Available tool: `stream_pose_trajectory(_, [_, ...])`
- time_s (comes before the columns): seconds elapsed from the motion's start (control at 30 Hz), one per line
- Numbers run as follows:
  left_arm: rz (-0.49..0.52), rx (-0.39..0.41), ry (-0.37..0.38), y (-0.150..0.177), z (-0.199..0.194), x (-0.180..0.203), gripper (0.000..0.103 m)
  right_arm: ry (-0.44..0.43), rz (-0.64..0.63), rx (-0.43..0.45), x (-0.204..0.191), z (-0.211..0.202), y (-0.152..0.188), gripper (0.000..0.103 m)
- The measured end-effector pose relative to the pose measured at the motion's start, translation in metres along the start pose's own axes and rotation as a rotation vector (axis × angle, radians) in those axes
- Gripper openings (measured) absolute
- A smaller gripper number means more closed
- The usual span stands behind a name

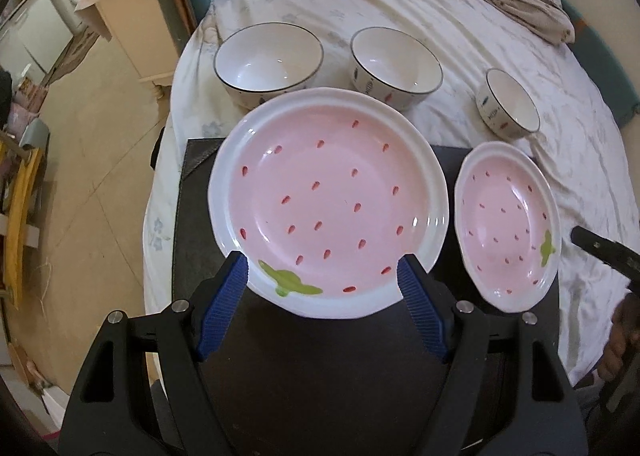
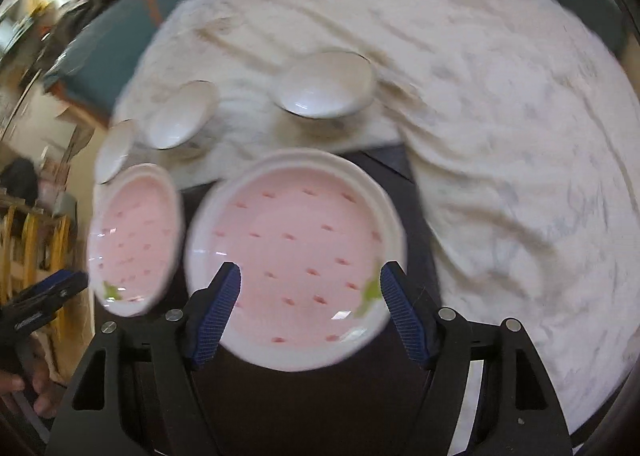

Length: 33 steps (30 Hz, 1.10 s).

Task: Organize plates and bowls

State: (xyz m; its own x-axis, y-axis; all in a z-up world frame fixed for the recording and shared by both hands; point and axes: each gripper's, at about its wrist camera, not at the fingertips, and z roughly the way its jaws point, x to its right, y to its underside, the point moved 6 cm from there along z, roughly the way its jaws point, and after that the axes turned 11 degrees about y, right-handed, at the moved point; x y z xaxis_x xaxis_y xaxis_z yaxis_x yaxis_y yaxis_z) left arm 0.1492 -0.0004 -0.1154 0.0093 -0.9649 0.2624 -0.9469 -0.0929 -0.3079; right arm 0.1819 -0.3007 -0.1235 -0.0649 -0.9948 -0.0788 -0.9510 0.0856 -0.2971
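Looking down through the left wrist camera, I have my left gripper (image 1: 322, 276) hanging over the near rim of the larger pink strawberry plate (image 1: 328, 200), its jaws wide and holding nothing. That plate sits on a dark mat (image 1: 192, 192) laid on the white bedsheet (image 1: 460, 40), with the smaller pink strawberry plate (image 1: 506, 228) just beside it to the right. Beyond them three white dark-rimmed bowls stand apart in a row: the left bowl (image 1: 268, 58), the middle bowl (image 1: 396, 64) and the small right bowl (image 1: 510, 106). My right gripper (image 2: 310, 288) is above the smaller plate, jaws spread wide and empty; that view is motion-blurred, so I cannot read finer detail there.
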Motion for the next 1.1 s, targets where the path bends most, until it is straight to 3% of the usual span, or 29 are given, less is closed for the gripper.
stream_pose_trajectory(0.2, [0.106, -0.038, -0.011, 0.014, 0.018, 0.025, 0.074, -0.03, 0.201, -0.126, 0.049, 0.053, 0.015, 0.074])
stream_pose_trajectory(0.37, [0.13, -0.034, -0.013, 0.017, 0.021, 0.033, 0.074, 0.012, 0.114, -0.179, 0.04, 0.076, 0.013, 0.057])
stream_pose_trajectory(0.43, [0.136, -0.036, -0.018, 0.018, 0.023, 0.033, 0.074, 0.008, 0.109, -0.202, 0.038, 0.082, 0.016, 0.044])
stream_pose_trajectory(0.5, [0.147, -0.039, -0.022, 0.019, 0.026, 0.034, 0.074, 0.02, 0.089, -0.2, 0.037, 0.084, 0.015, 0.039])
stream_pose_trajectory(0.53, [0.159, -0.036, -0.031, 0.019, 0.026, 0.034, 0.074, 0.02, 0.081, -0.195, 0.036, 0.084, 0.014, 0.03])
stream_pose_trajectory(0.63, [0.18, -0.028, -0.06, 0.017, 0.027, 0.037, 0.074, 0.024, 0.07, -0.188, 0.035, 0.079, 0.014, 0.025])
stream_pose_trajectory(0.73, [0.158, -0.041, -0.032, 0.015, 0.029, 0.042, 0.074, -0.011, 0.031, -0.169, 0.034, 0.07, 0.019, 0.019])
stream_pose_trajectory(0.9, [0.16, -0.042, -0.008, 0.015, 0.03, 0.055, 0.074, -0.094, -0.016, -0.196, 0.027, 0.054, 0.055, 0.018])
stream_pose_trajectory(1.1, [0.201, -0.056, -0.004, 0.026, 0.034, 0.066, 0.074, -0.142, 0.08, -0.267, 0.043, 0.042, 0.103, 0.019])
